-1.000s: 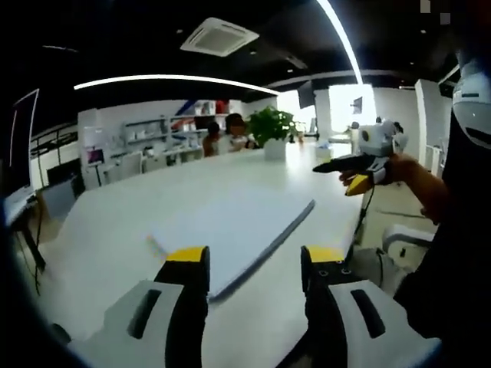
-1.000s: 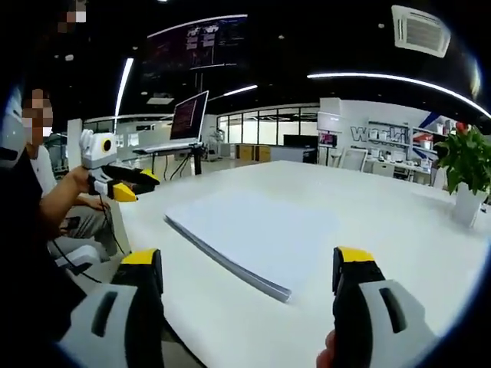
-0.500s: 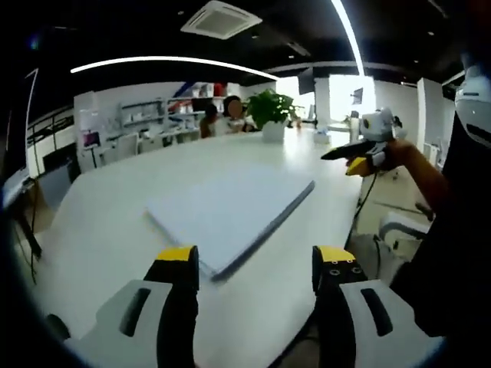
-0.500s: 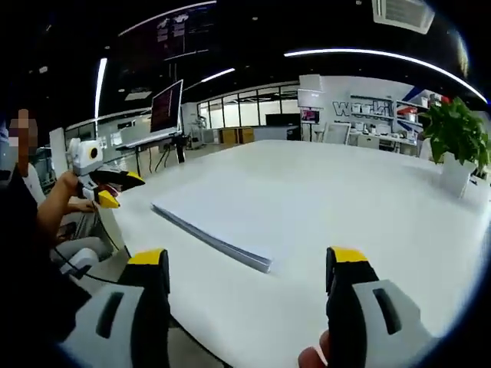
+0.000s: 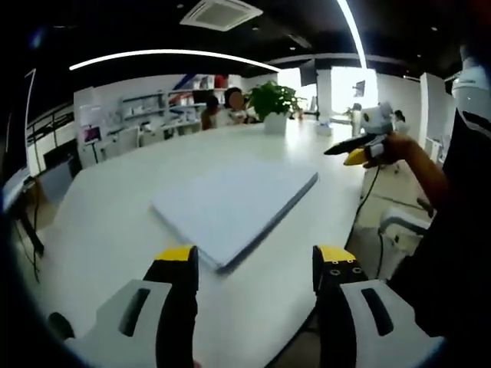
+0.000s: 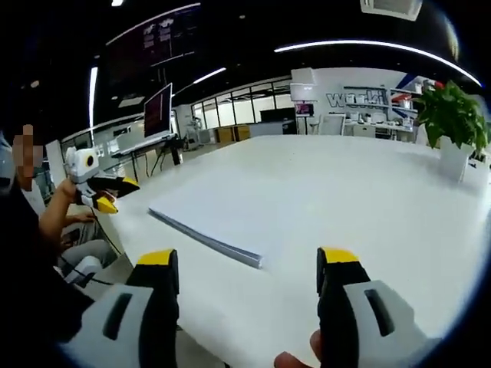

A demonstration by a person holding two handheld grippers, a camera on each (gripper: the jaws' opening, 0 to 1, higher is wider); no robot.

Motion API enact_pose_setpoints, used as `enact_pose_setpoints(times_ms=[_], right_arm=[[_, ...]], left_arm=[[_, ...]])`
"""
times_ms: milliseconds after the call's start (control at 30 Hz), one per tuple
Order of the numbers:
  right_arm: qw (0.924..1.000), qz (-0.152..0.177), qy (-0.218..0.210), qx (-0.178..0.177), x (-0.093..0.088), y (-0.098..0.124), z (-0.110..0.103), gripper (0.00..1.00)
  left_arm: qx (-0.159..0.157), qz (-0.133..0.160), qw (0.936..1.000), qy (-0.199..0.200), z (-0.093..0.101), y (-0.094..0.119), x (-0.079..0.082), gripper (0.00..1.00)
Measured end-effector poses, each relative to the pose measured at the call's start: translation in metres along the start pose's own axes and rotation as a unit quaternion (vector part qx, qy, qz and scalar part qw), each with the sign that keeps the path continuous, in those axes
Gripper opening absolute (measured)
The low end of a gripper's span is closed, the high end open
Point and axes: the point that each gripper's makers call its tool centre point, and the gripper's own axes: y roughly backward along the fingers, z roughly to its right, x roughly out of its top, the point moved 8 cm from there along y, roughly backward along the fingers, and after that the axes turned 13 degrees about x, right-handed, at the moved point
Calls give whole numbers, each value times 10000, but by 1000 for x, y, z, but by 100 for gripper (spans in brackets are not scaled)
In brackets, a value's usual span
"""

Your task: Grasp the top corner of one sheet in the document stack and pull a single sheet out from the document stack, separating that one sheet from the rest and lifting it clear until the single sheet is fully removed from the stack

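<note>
Judging nothing begun, I hold my left gripper (image 5: 249, 257) and right gripper (image 6: 249, 261) wide-fingered and empty, the flat white paper document stack (image 5: 234, 203) untouched at twelve o'clock on the white tabletop (image 5: 100, 230).

Lighting was bright and even. Ceiling light strips (image 5: 165, 55) arced across the upper frame of both views, and a window (image 5: 347, 90) at upper right of the left gripper view was blown out. The white table (image 6: 368, 192) showed mild glare. Fisheye bending and softness increased toward the edges.
</note>
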Motion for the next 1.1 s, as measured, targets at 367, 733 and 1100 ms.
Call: enact_pose_setpoints(times_ms=[367, 733, 1100], right_arm=[[9982, -340, 502, 36, 17, -9, 3, 76], [9953, -533, 809, 38, 11, -18, 11, 78], [9962, -305, 816, -32, 8, -20, 11, 77]], left_arm=[[0, 366, 9993, -39, -3, -4, 26, 55], [24, 160, 9972, -734, 5, -34, 28, 56], [-377, -32, 9878, -1511, 18, -54, 30, 44]])
